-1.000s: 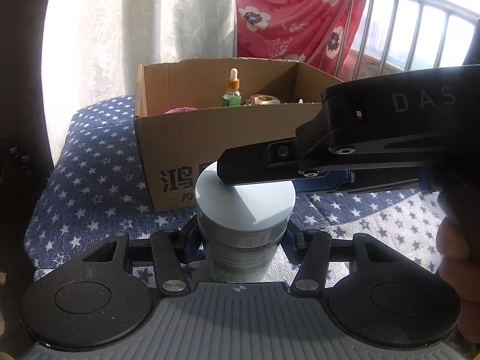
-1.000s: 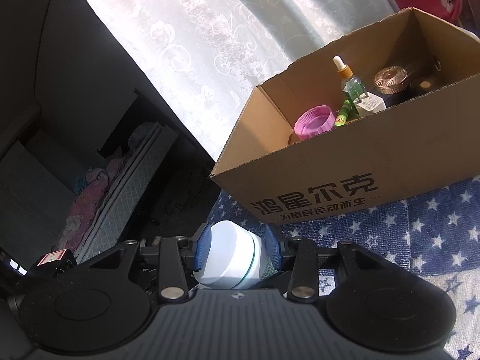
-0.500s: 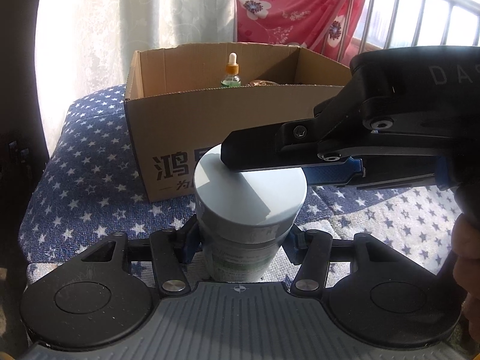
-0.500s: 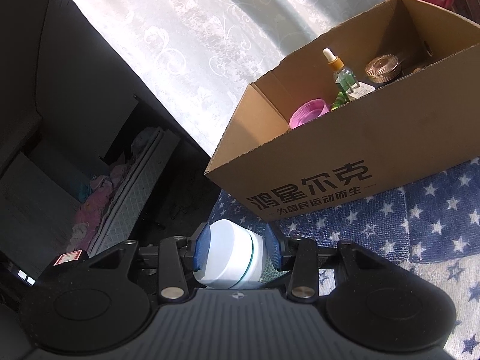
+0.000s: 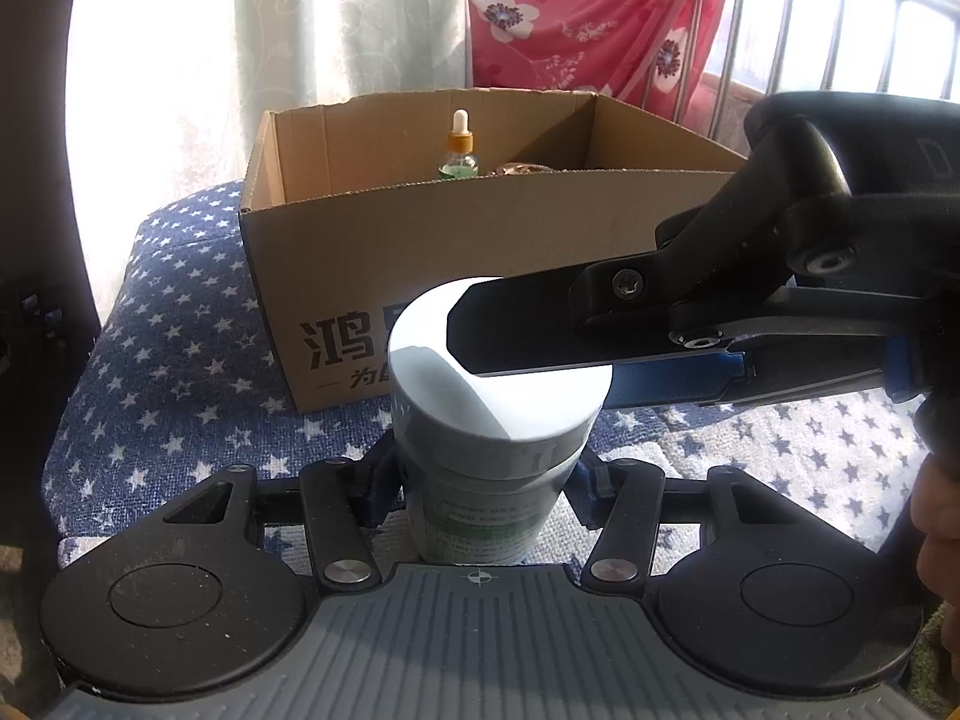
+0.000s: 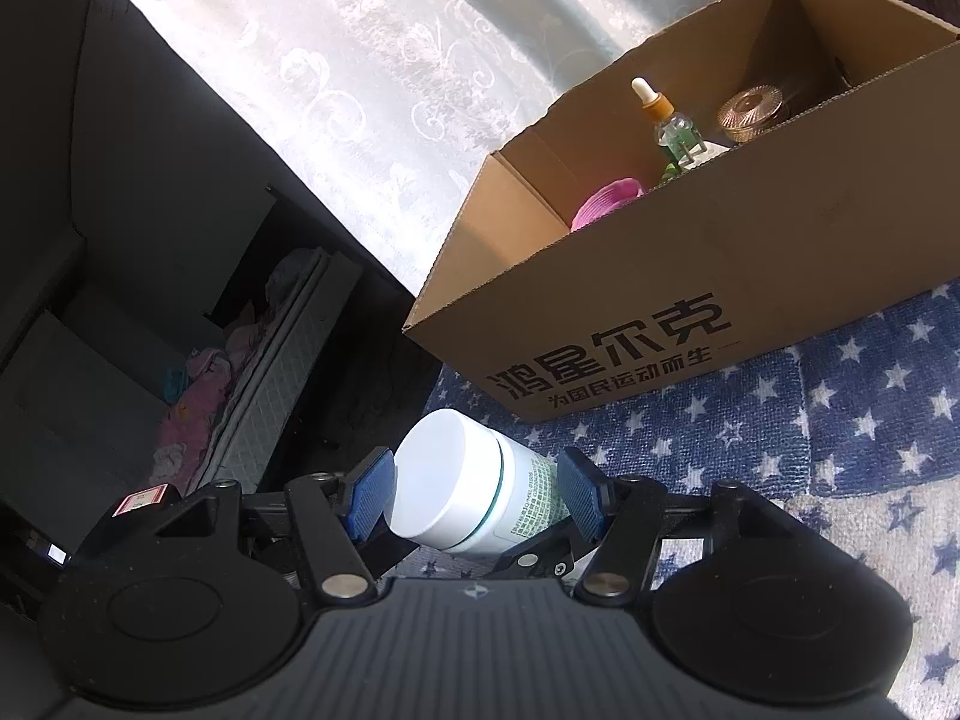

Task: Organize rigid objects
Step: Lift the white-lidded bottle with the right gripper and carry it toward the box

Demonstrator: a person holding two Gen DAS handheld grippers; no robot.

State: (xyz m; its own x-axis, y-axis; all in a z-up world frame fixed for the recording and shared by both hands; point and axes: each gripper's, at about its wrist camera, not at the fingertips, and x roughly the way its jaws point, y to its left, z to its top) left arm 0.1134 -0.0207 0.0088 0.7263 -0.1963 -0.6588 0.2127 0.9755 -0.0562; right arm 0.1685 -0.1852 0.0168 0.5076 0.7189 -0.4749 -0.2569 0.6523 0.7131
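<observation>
A white jar (image 5: 498, 414) with a flat white lid and a green-printed label stands upright in my left gripper (image 5: 486, 483), which is shut on its body just below the lid. My right gripper (image 6: 474, 501) reaches in from the right at lid height. Its jaws are opening. The jar (image 6: 462, 492) is still between its blue pads (image 6: 372, 498), which stand slightly off it. An open cardboard box (image 5: 420, 276) sits behind on the star-patterned cloth. It holds a dropper bottle (image 6: 666, 120), a gold-lidded jar (image 6: 750, 111) and a pink lid (image 6: 606, 207).
The blue star-patterned cloth (image 5: 168, 360) ends at the left, where it drops to a dark floor with a mattress (image 6: 270, 396). A pale curtain (image 5: 336, 18), red flowered fabric (image 5: 576, 6) and window bars stand behind the box. A hand (image 5: 942, 534) is at the right edge.
The right gripper's pads have spread away from the lid they were pressing. Its finger over the jar has shifted right in the left wrist view. The jar stays in the left gripper.
</observation>
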